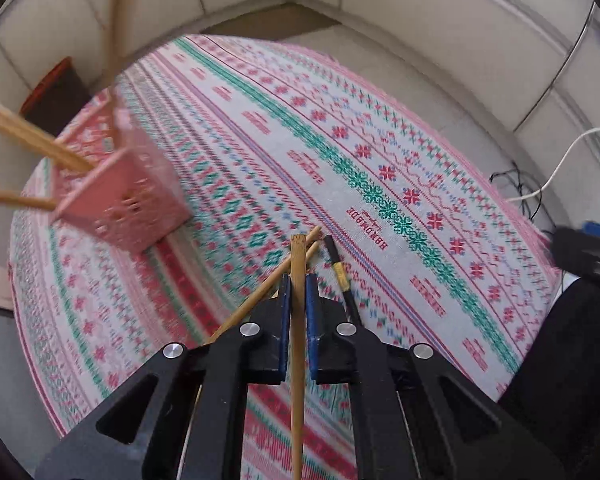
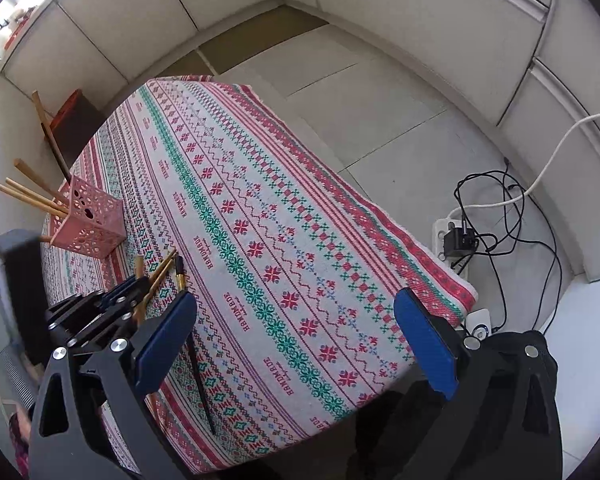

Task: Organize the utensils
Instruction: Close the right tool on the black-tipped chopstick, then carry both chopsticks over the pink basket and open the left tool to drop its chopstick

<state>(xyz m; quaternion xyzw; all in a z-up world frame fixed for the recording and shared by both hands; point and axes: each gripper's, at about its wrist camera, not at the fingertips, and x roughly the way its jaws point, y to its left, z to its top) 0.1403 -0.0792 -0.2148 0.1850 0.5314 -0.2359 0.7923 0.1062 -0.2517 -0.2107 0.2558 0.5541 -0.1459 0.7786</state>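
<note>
My left gripper is shut on a bamboo chopstick and holds it above the patterned tablecloth. Two more bamboo chopsticks and a black chopstick with a gold band lie on the cloth just under it. A pink perforated holder stands to the left with several chopsticks sticking out. My right gripper is open and empty above the cloth's near right part. In the right wrist view the left gripper, the holder and the black chopstick also show.
The table stands in a tiled corner. A power strip with black and white cables lies on the floor to the right. A dark box with a red rim sits on the floor behind the table's far left corner.
</note>
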